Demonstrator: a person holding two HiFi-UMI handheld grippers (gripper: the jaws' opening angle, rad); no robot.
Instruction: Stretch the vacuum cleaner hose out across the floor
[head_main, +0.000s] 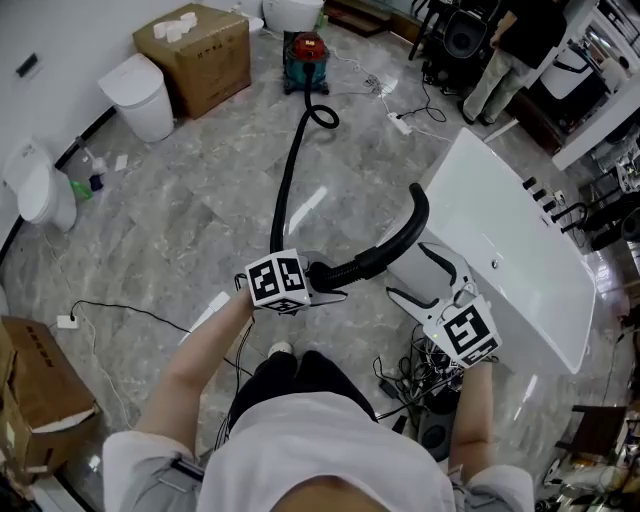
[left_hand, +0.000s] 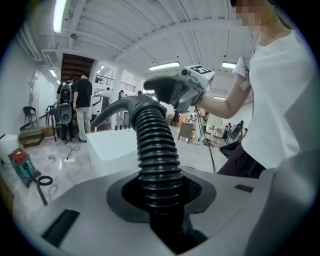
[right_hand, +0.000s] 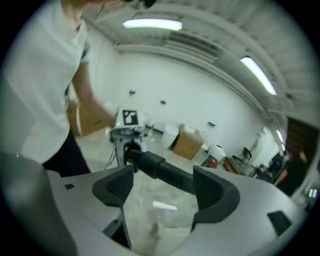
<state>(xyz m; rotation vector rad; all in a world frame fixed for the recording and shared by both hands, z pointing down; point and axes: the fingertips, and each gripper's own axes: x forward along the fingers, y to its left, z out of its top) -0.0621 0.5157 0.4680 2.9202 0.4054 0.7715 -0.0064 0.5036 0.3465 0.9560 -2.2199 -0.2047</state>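
Observation:
The red and teal vacuum cleaner (head_main: 305, 55) stands far off on the marble floor. Its black hose (head_main: 290, 170) runs back to my left gripper (head_main: 322, 290), which is shut on the ribbed section (left_hand: 155, 160). From there the hose bends right and up to its smooth rigid end (head_main: 412, 215). My right gripper (head_main: 415, 277) is open beside that bend. In the right gripper view the smooth tube (right_hand: 167, 172) crosses just beyond its pads (right_hand: 114, 186) without touching them, and the left gripper (right_hand: 127, 125) shows behind.
A white bathtub (head_main: 520, 250) lies close on the right. Cardboard boxes (head_main: 195, 45) and a white bin (head_main: 140, 95) line the far wall, with a toilet (head_main: 40, 190) at left. Cables (head_main: 410, 370) tangle by my feet. A person (head_main: 510, 50) stands at the far right.

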